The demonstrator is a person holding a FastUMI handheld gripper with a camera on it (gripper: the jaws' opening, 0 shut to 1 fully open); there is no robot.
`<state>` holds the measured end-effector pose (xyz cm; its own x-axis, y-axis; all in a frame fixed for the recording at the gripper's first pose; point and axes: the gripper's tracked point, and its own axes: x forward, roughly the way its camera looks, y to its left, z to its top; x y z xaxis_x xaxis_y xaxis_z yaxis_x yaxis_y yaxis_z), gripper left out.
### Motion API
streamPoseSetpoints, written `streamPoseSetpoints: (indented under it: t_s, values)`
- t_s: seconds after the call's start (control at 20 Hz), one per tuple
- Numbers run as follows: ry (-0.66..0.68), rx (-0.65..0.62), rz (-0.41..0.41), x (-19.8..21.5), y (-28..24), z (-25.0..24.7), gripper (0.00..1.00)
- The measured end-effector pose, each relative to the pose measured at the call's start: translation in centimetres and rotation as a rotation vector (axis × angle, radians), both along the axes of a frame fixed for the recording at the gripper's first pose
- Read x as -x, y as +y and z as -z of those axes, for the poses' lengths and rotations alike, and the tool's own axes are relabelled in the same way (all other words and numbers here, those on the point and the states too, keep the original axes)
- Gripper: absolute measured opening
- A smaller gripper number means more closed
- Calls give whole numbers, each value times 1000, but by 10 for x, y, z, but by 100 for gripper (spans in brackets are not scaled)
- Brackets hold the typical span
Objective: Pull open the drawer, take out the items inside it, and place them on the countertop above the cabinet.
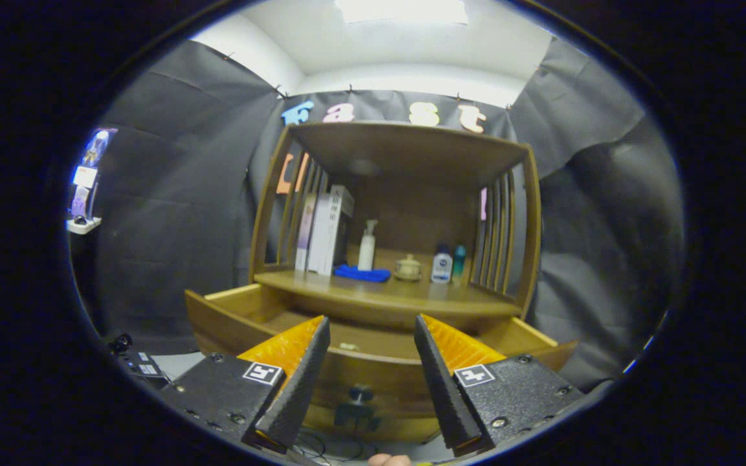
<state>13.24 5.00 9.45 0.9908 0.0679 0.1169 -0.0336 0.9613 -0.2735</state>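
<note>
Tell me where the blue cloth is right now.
The blue cloth lies on the countertop above the open drawer, between the books and the white pump bottle, beyond the open tool.

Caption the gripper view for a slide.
Open claw hovers before the pulled-out drawer, its knob between the fingers.

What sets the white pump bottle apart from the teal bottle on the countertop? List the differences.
The white pump bottle is taller than the teal bottle. The pump bottle has a pump head; the teal bottle has a plain top. The pump bottle stands beside the blue cloth, the teal bottle near the right slats. Both stand upright on the countertop, beyond the open gripper.
</note>
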Motion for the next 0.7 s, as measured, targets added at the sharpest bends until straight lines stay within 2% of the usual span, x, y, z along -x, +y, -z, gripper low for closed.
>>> streamPoseSetpoints:
  t_s: [0.2,0.4,0.55,0.7]
  values:
    - [108,6,-1,-26,15,-23,83]
    - [269,2,7,-60,30,-23,83]
    - [431,-84,26,-92,33,-5,83]
    - [622,-61,72,-119,24,29,83]
